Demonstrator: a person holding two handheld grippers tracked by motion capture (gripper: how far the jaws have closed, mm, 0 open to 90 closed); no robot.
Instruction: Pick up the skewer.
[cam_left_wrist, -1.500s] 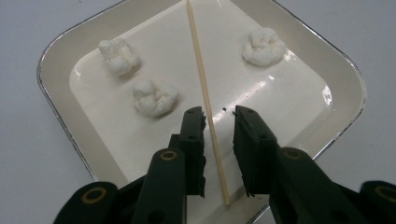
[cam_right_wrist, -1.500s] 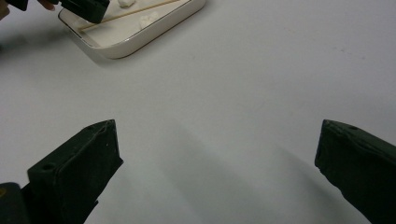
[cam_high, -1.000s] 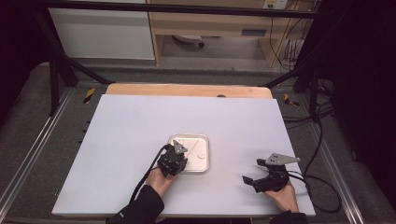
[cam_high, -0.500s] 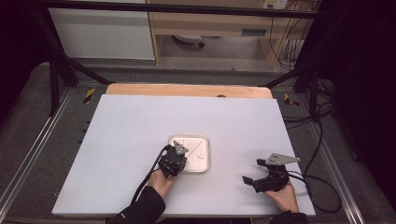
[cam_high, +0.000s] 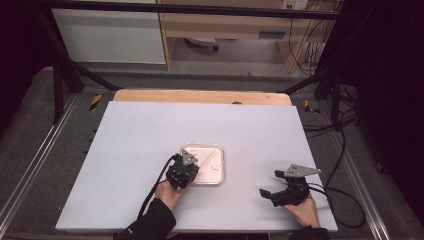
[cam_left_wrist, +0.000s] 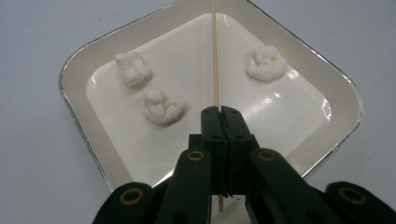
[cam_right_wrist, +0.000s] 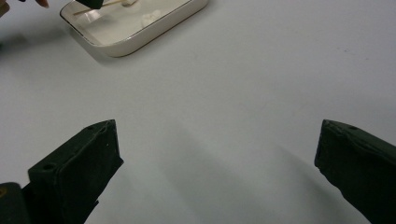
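Three marshmallows (cam_left_wrist: 163, 105) ahead of left gripper (cam_left_wrist: 219, 111) in tray (cam_left_wrist: 74, 79) | jaws clamped on skewer (cam_left_wrist: 215, 51) — thin, likely brittle, grip low | marshmallows soft, light — pierce centre | right gripper (cam_right_wrist: 217, 154) wide apart, empty

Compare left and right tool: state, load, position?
Left tool is shut on a skewer; right tool is open and holds nothing. Left hangs over the tray with three white lumps; right sits over bare table, apart from the tray. Both have black jaws.

Dim surroundings, soft shadows, tray glare
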